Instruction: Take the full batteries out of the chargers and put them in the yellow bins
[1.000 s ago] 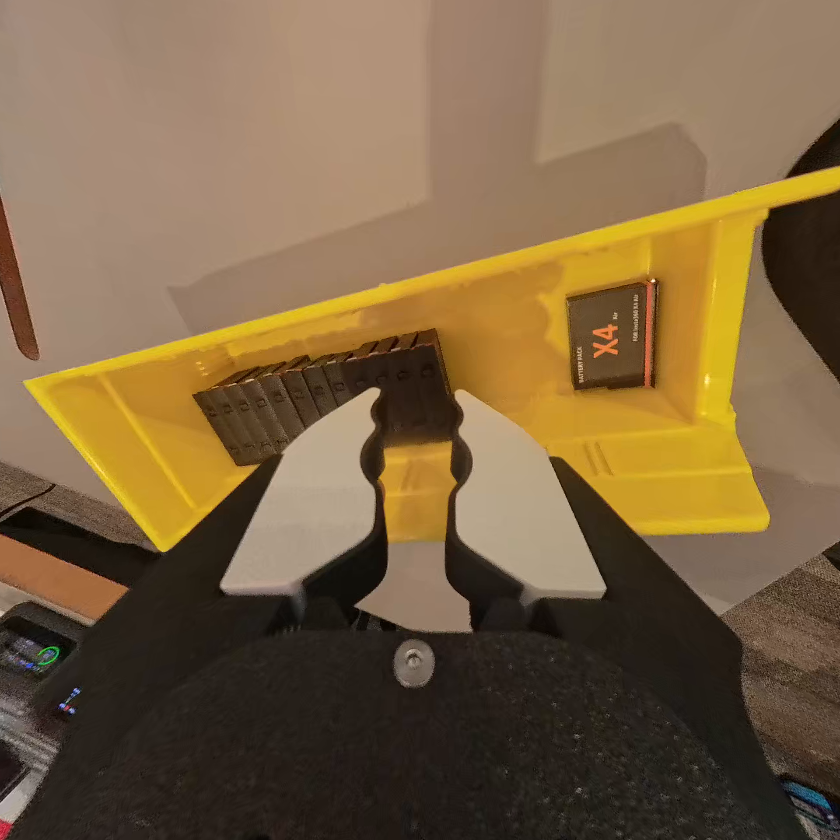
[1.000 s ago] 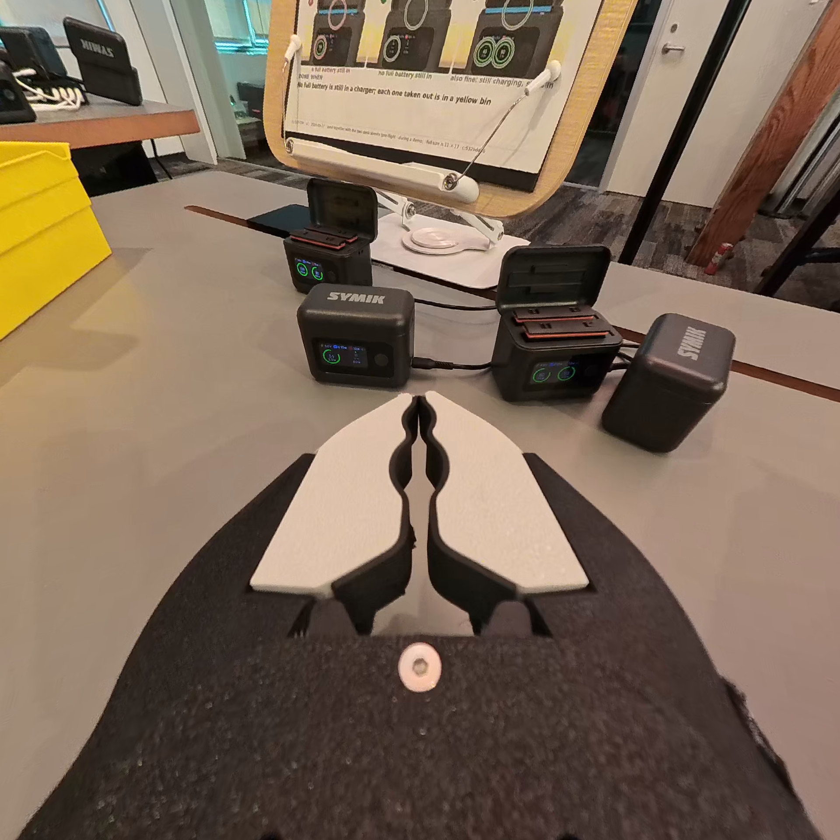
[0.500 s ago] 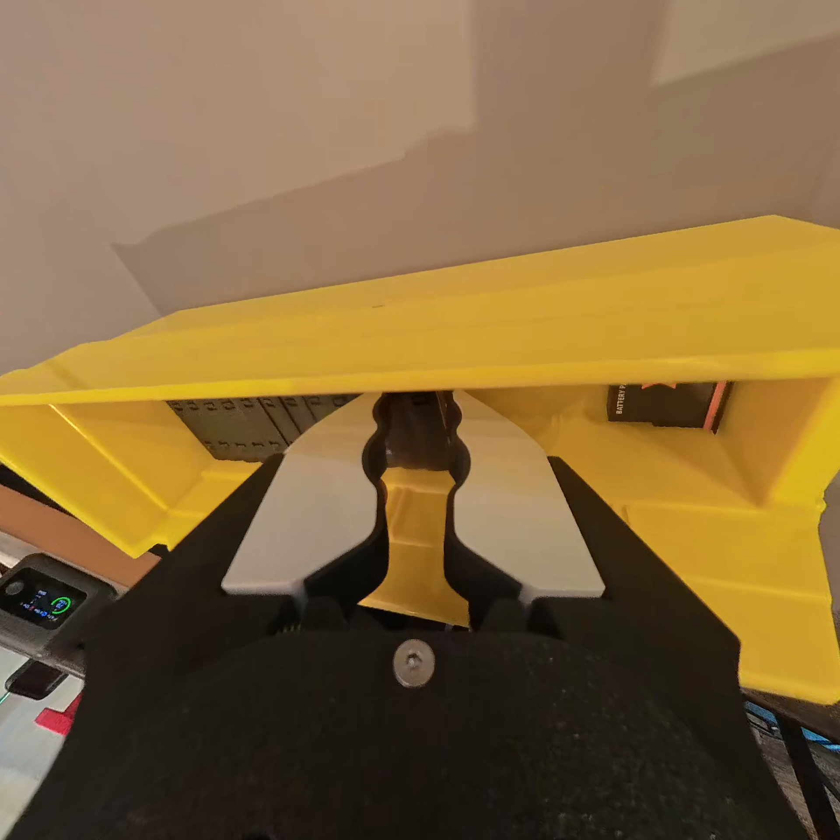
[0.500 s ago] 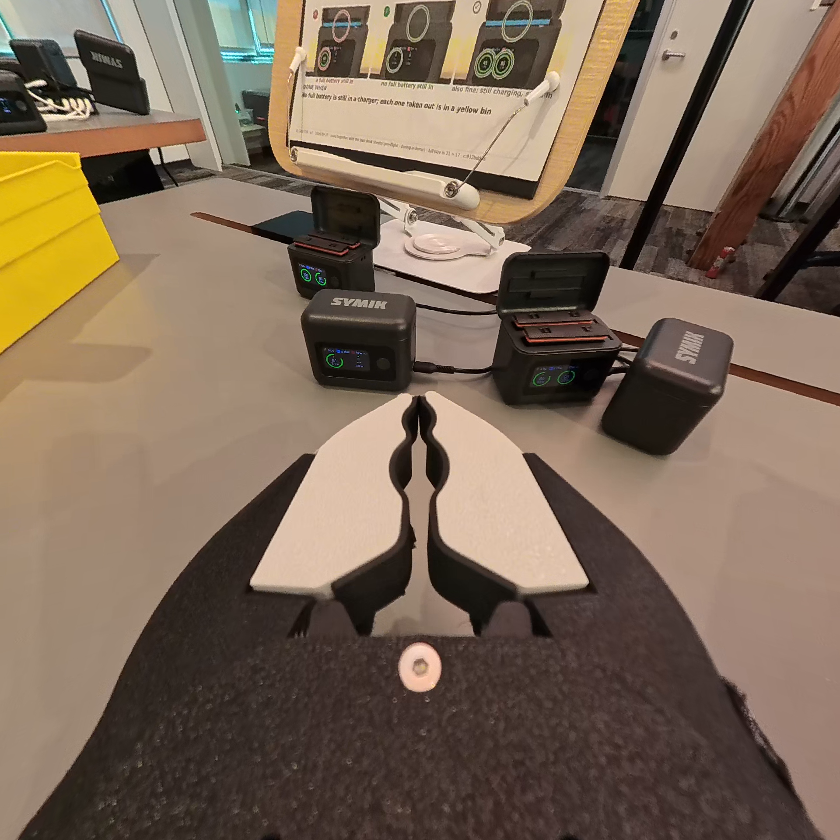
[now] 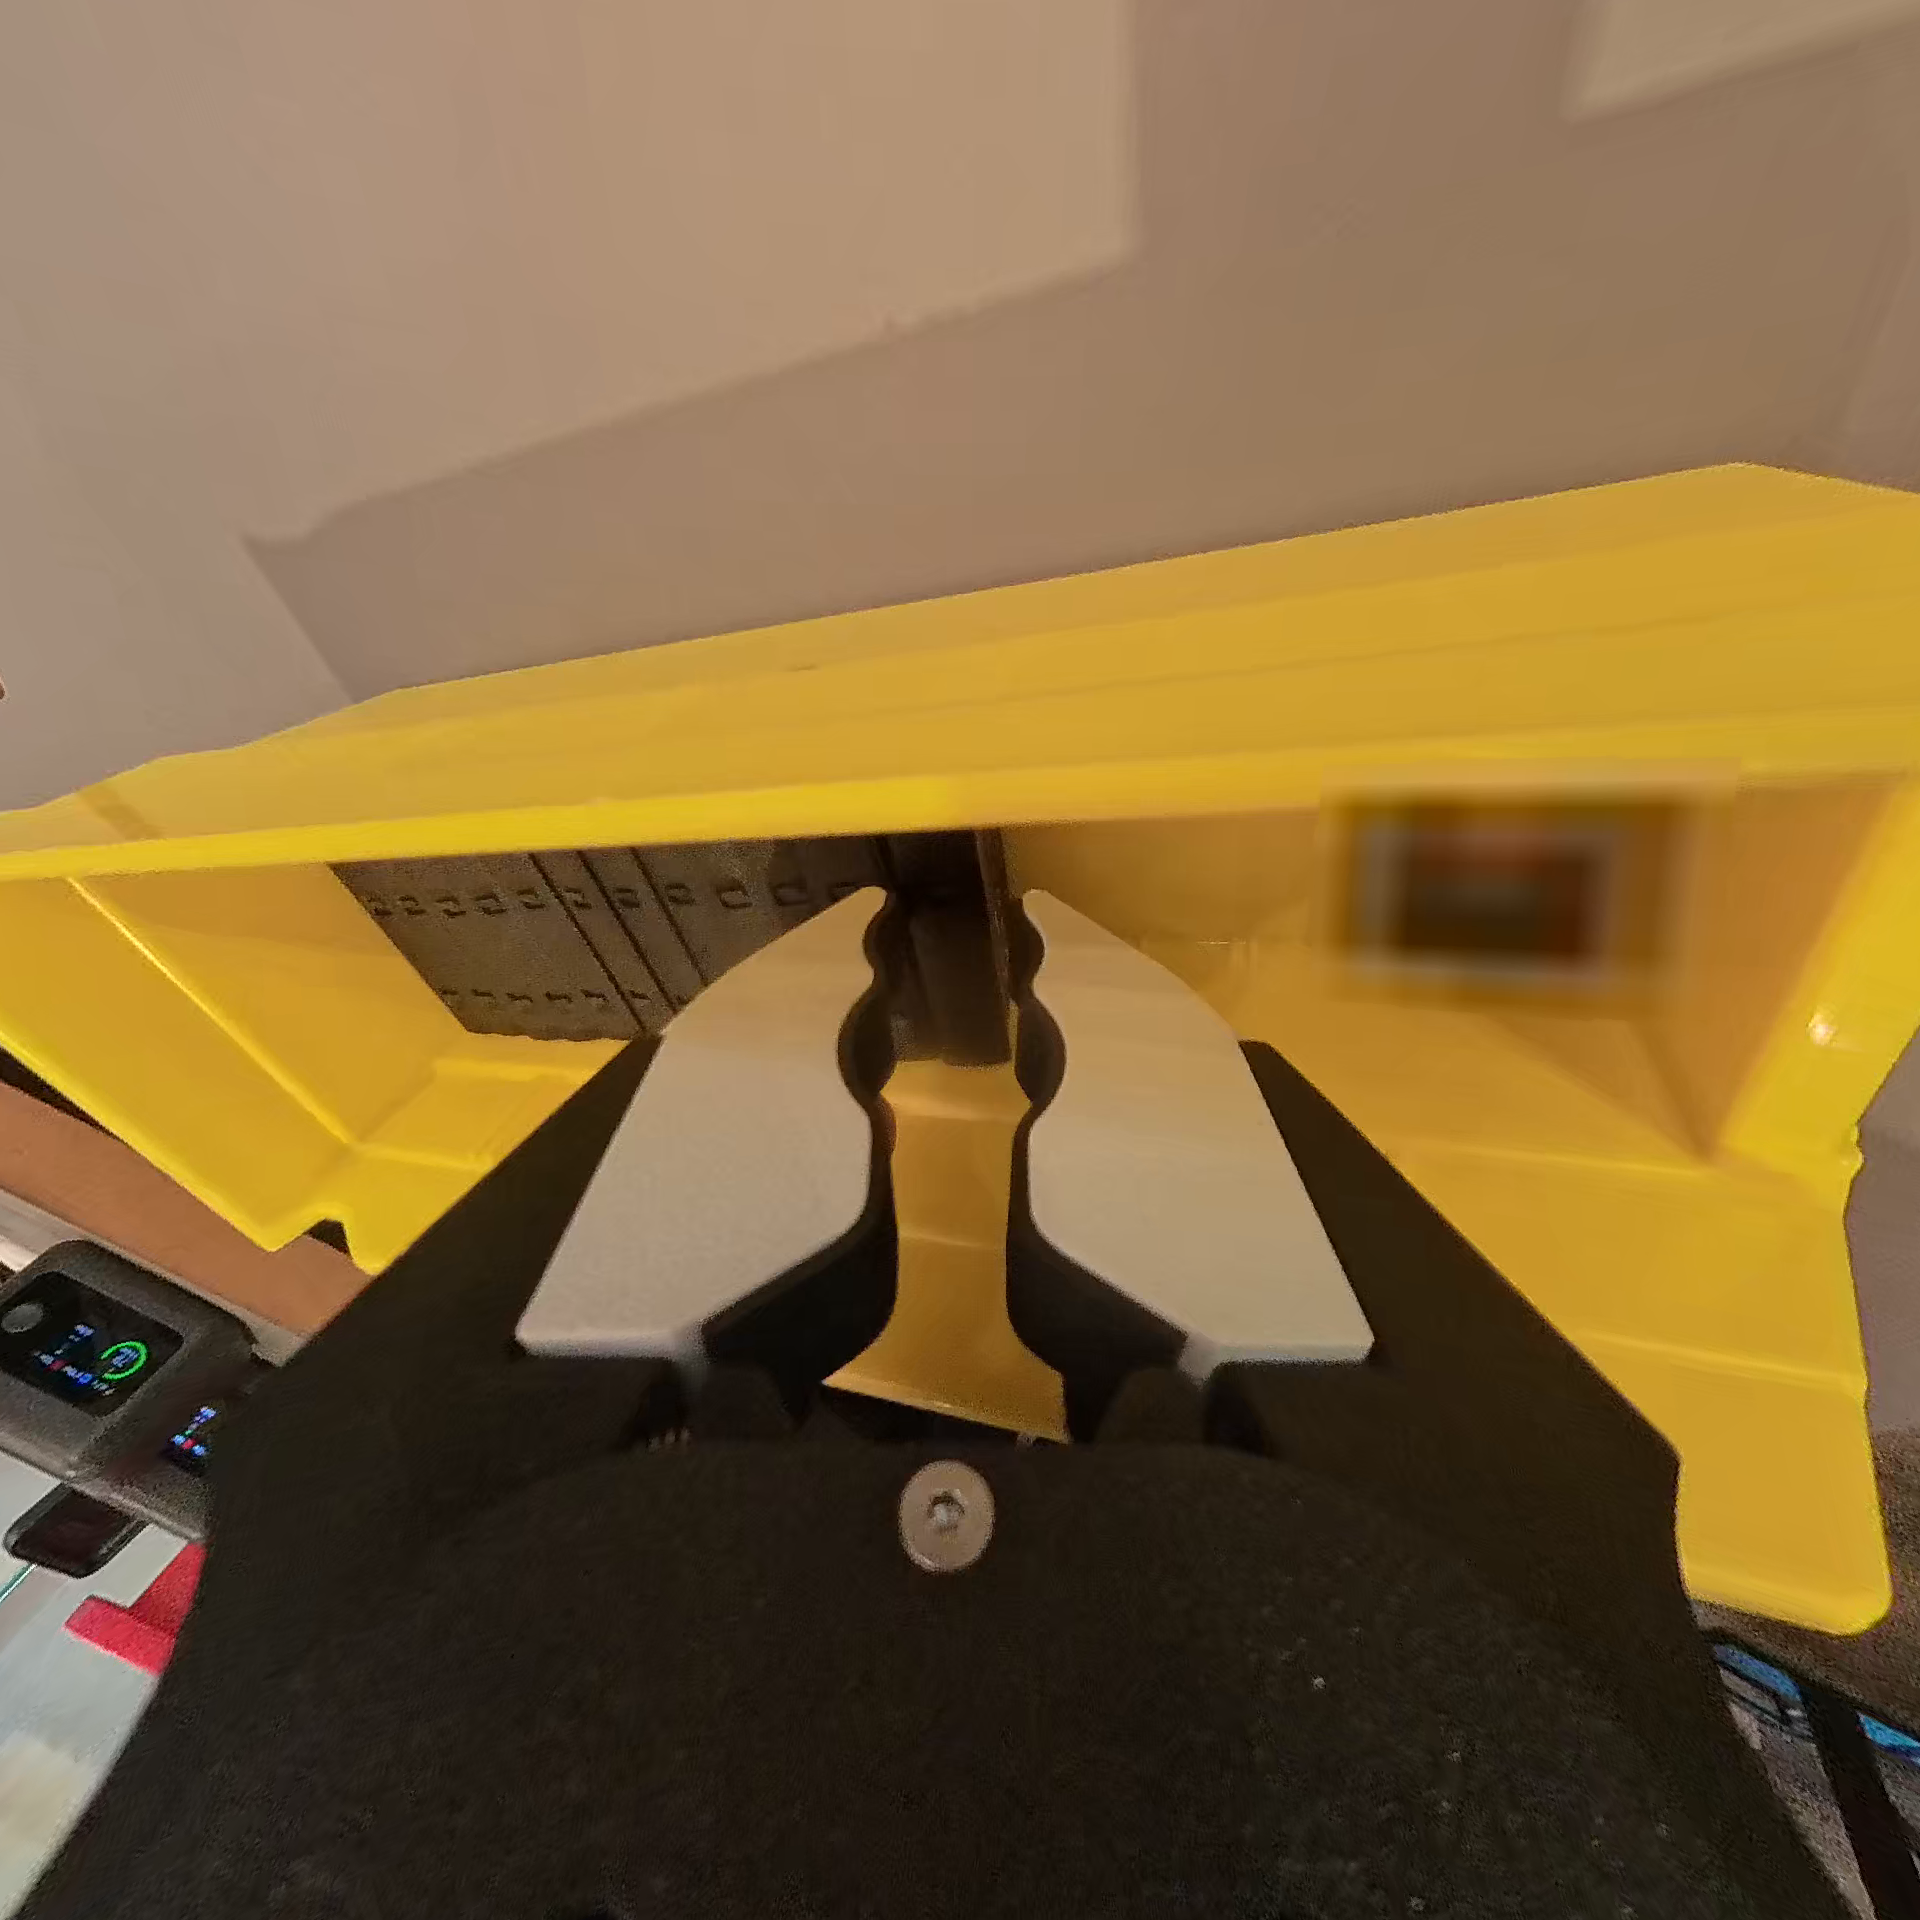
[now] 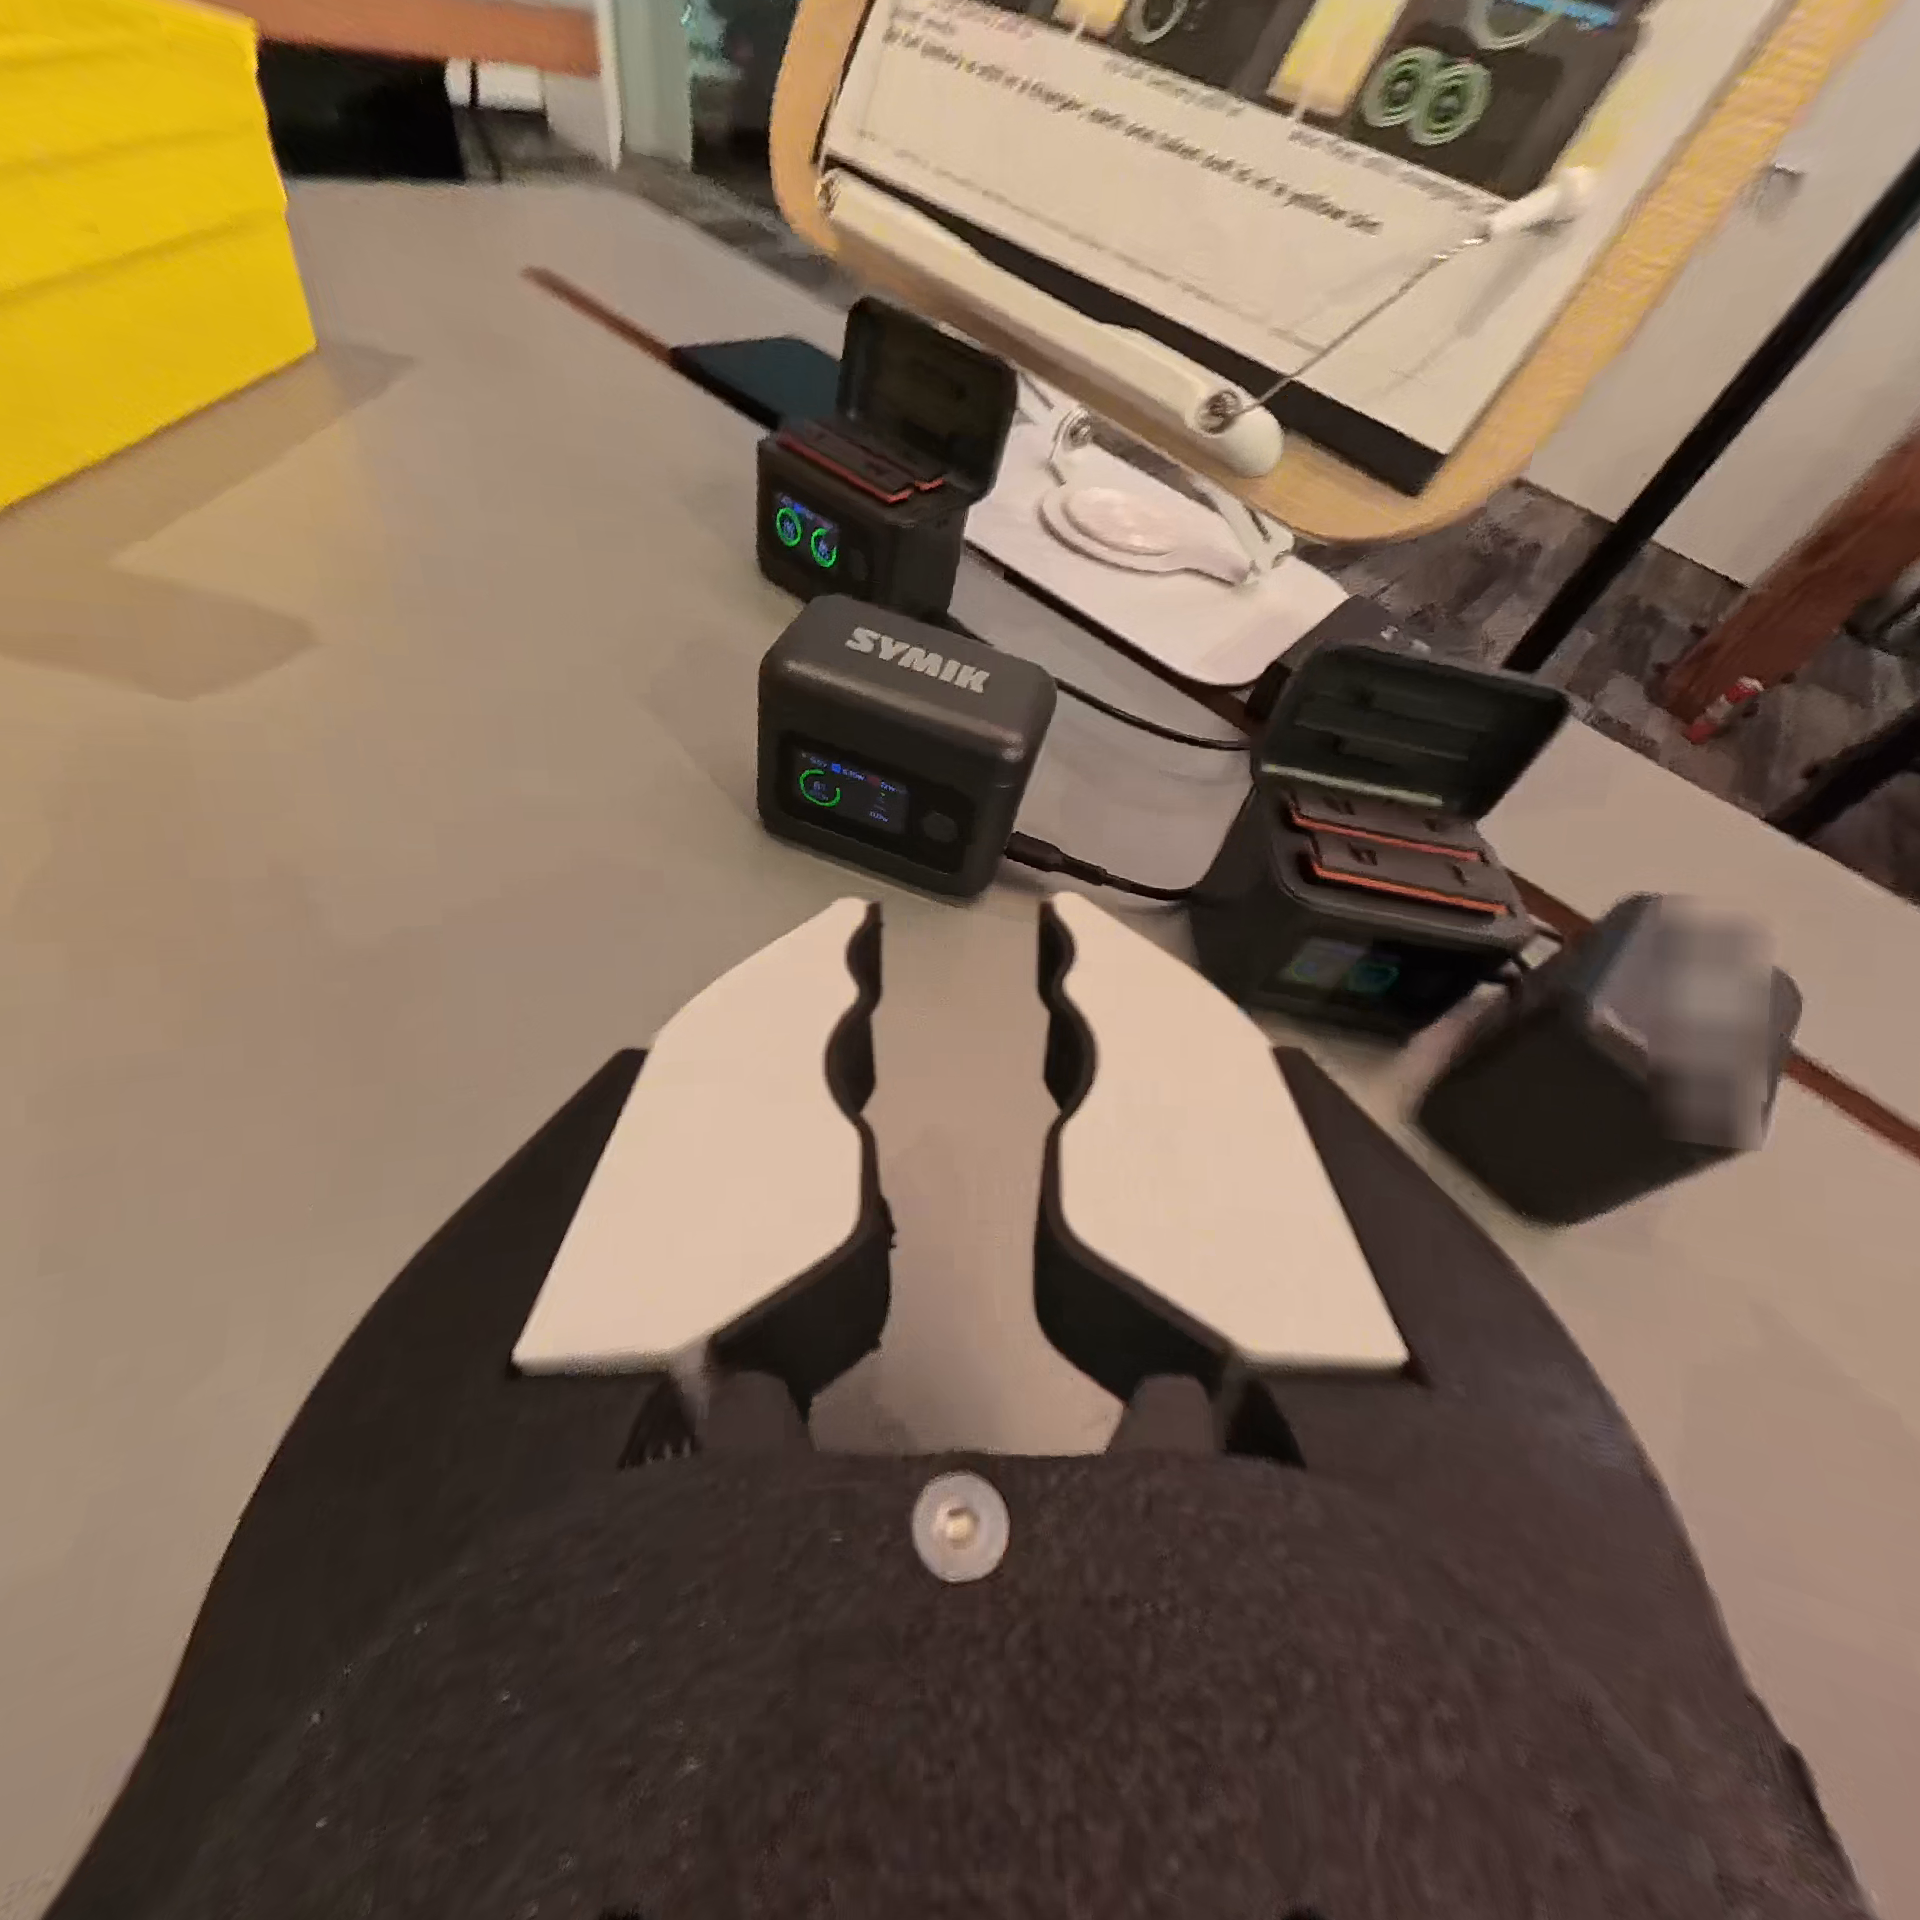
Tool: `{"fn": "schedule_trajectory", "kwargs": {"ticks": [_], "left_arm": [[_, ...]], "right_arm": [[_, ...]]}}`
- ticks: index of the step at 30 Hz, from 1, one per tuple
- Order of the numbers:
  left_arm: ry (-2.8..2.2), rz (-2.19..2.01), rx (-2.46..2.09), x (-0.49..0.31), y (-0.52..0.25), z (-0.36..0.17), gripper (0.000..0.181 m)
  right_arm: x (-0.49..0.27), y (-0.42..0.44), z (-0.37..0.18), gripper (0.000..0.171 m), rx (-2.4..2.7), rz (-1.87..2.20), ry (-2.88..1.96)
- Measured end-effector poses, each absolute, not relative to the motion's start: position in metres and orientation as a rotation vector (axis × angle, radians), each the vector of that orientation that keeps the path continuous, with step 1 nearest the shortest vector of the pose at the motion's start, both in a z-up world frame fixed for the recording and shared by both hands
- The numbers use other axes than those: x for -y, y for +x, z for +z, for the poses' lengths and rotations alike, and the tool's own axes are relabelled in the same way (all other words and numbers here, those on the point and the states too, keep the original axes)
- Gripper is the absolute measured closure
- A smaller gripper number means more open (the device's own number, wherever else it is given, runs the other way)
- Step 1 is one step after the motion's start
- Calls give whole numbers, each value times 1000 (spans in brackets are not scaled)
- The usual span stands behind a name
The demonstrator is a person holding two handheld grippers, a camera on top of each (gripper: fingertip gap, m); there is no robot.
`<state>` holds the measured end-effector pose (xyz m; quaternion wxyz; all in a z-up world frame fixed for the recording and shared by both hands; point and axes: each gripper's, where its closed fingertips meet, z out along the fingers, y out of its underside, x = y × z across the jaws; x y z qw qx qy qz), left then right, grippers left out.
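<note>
In the left wrist view a yellow bin (image 5: 1351,707) fills the middle, seen low over its near rim. A row of several black batteries (image 5: 540,935) stands inside at the left. My left gripper (image 5: 948,904) is shut on a black battery (image 5: 951,987), held inside the bin at the right end of that row. Another battery (image 5: 1496,894) lies apart at the bin's right, blurred. In the right wrist view my right gripper (image 6: 956,914) is open and empty above the grey table, just short of a closed charger (image 6: 904,748). Two open chargers (image 6: 883,468) (image 6: 1371,831) hold orange-edged batteries.
A fourth charger (image 6: 1600,1060), closed, sits at the right. A yellow bin (image 6: 125,239) stands at the table's far left. An instruction board (image 6: 1247,156) on a white stand rises behind the chargers. Cables run between chargers. A charger with a lit screen (image 5: 83,1361) shows at the lower left. Left tips to right tips: about 40 centimetres.
My right gripper has opened and moved toward the chargers, tilting. My left gripper dropped lower to the bin's rim, still shut on its battery.
</note>
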<state>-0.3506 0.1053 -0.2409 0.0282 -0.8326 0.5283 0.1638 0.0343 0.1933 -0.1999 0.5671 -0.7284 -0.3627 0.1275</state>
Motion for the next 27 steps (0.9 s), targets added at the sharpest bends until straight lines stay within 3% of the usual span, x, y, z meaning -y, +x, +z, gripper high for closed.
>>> {"fn": "schedule_trajectory", "kwargs": {"ticks": [13, 18, 27], "left_arm": [[-2578, 445, -1664, -105, -345, -249, 165], [-2581, 384, -1683, -103, -343, -251, 166], [-2546, 353, -1725, -102, -341, -251, 166]], "right_arm": [[-256, -38, -216, 110, 2035, 48, -1504], [-258, -33, -239, 117, 2346, 50, -1569], [-227, -18, -229, 119, 2501, 258, -1861]]}}
